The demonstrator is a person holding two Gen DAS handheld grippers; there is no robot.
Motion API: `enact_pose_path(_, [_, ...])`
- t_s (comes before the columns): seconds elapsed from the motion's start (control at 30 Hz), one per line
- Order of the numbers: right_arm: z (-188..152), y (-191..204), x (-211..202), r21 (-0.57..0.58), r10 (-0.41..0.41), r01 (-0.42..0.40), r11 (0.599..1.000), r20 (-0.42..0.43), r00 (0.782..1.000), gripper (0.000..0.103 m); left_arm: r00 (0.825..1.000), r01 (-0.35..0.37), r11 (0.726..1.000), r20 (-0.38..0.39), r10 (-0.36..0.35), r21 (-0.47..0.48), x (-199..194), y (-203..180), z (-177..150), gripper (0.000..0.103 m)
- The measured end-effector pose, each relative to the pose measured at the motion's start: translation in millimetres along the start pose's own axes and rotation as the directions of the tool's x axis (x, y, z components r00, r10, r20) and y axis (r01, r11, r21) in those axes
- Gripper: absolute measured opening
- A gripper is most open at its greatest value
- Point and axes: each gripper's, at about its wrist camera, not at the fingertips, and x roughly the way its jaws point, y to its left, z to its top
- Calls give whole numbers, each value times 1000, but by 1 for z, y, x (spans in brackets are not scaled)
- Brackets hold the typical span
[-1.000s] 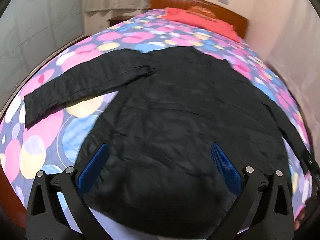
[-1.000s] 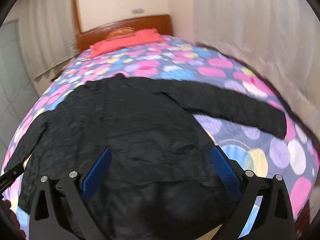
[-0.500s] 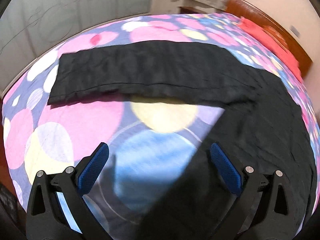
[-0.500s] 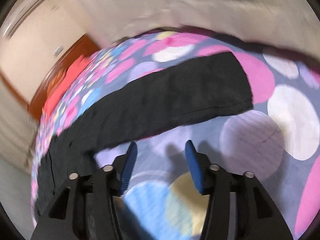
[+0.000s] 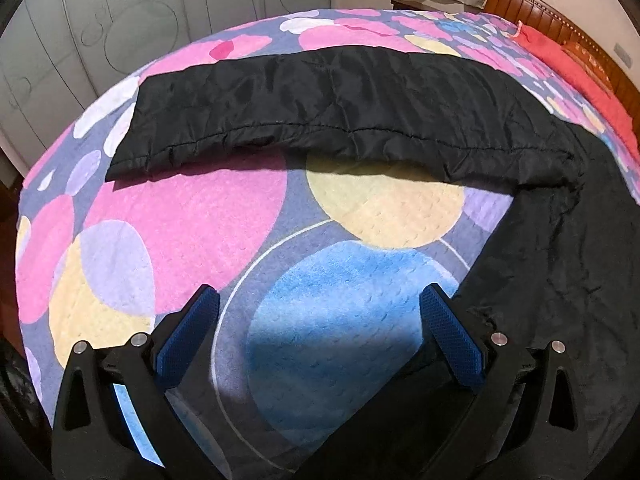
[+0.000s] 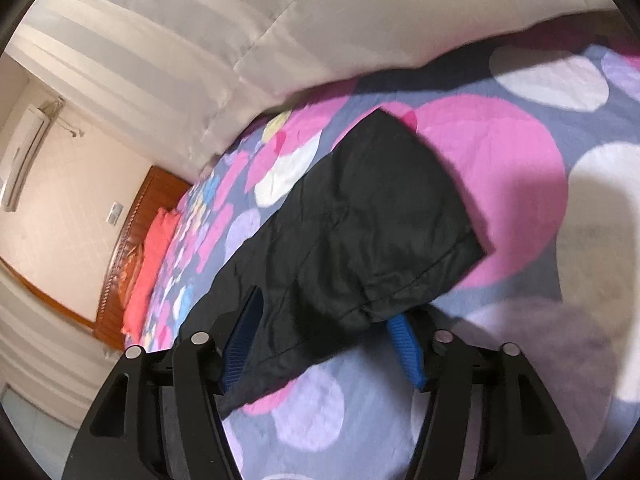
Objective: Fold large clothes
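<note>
A black jacket (image 5: 552, 240) lies spread flat on the bed (image 5: 192, 220), sleeves stretched out to either side over the circle-patterned bedspread.

The left gripper (image 5: 320, 340) hovers above bare bedspread just short of the left sleeve (image 5: 320, 108), fingers wide apart and holding nothing.

The right gripper (image 6: 326, 334) sits at the cuff end of the right sleeve (image 6: 376, 216), fingers apart on either side of the cloth; no clamp is evident.

The fabric looks thin, crinkled and slightly glossy, with stitched seams. I judge it light, limp and somewhat slippery, so it will sag and slide.

The best hold is at the hemmed cuffs, where doubled cloth gives the pads purchase.
</note>
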Motion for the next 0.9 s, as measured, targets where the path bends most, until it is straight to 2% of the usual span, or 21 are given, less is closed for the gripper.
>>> enact_pose_path(0.07, [1, -2, 2, 10, -37, 37, 999, 19, 999, 42, 1000, -19, 1000, 12, 19, 13, 1, -4, -2, 101])
enact_pose_path(0.1, [2, -5, 4, 27, -36, 35, 999, 24, 999, 40, 999, -26, 1000, 19, 26, 15, 1, -5, -3, 101])
enact_pose_path(0.27, [2, -11, 5, 21, -26, 25, 999, 28, 999, 15, 999, -34, 999, 25, 33, 16, 2, -7, -3, 101])
enact_pose_path(0.4, [-2, 11, -3, -46, -22, 25, 999, 57, 998, 11, 999, -40, 999, 34, 40, 18, 3, -8, -4, 101])
enact_pose_path(0.53, [-10, 65, -20, -206, 38, -16, 978, 102, 994, 11, 998, -44, 999, 38, 44, 18, 2, -9, -6, 101])
enact_pose_path(0.67, [-41, 140, -32, -420, 125, -83, 904, 75, 989, 11, 998, -46, 999, 43, 45, 18, 3, -10, -7, 101])
enact_pose_path(0.73, [-66, 175, -34, -512, 163, -121, 850, 39, 986, 11, 998, -44, 999, 46, 43, 16, 3, -9, -7, 101])
enact_pose_path(0.8, [-96, 211, -31, -593, 201, -172, 787, -18, 979, 11, 998, -40, 999, 47, 39, 14, 4, -9, -6, 101])
enact_pose_path(0.9, [-136, 251, -22, -656, 228, -240, 715, -106, 968, 11, 998, -37, 999, 49, 36, 12, 5, -8, -6, 101])
